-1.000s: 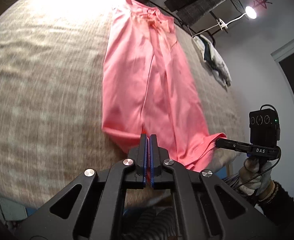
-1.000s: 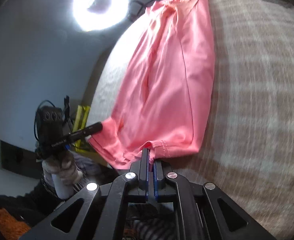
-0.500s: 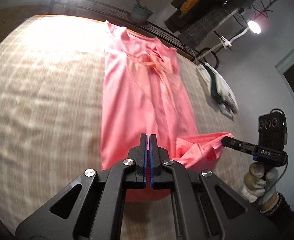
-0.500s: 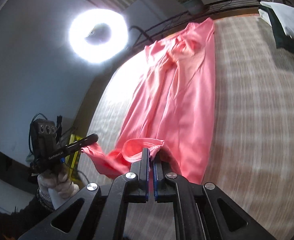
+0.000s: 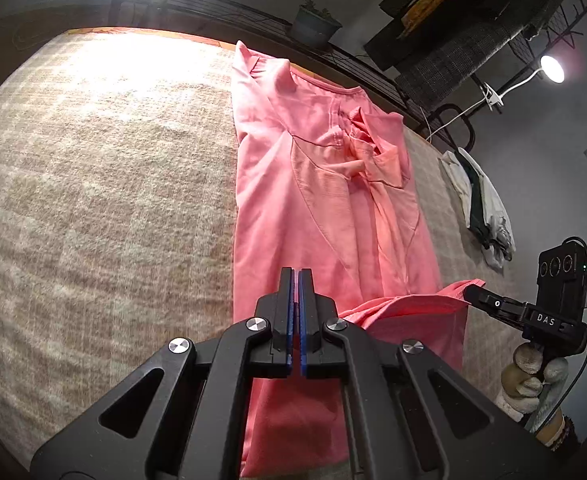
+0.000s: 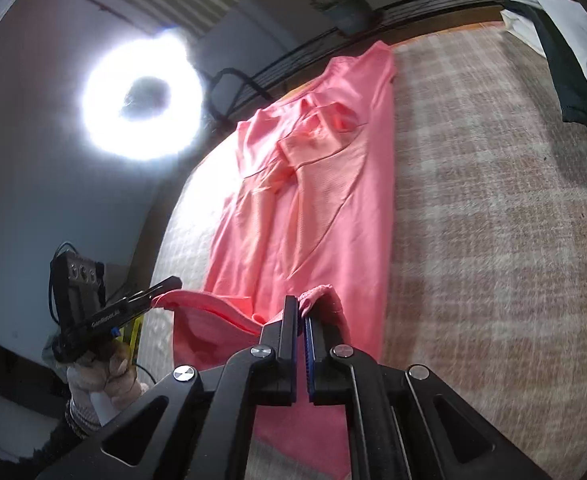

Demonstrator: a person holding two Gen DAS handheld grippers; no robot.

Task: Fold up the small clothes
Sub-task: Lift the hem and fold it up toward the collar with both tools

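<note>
Pink garment (image 5: pixel 325 208) hem now farther up

A ring light (image 6: pixel 141 98) blazes up and left of my right gripper (image 6: pixel 302 312), washing out the blanket (image 6: pixel 493 240) below it. A small lamp (image 5: pixel 552 69) glows far right of my left gripper (image 5: pixel 295 280). The room behind is dim. Fisheye bending curves every edge; the blanket smears near the rims.

Room: grey walls (image 5: pixel 553 168). Bed cover (image 5: pixel 93 200), beige-brown plaid weave. Black metal rail (image 5: pixel 253 16) along far edge, bearing 1 potted plant (image 5: pixel 315 26). 1 ring light (image 6: pixel 141 98), lit; 1 clip lamp (image 5: pixel 551 69), lit. Dark shelving (image 5: pixel 473 8) upper right.
</note>
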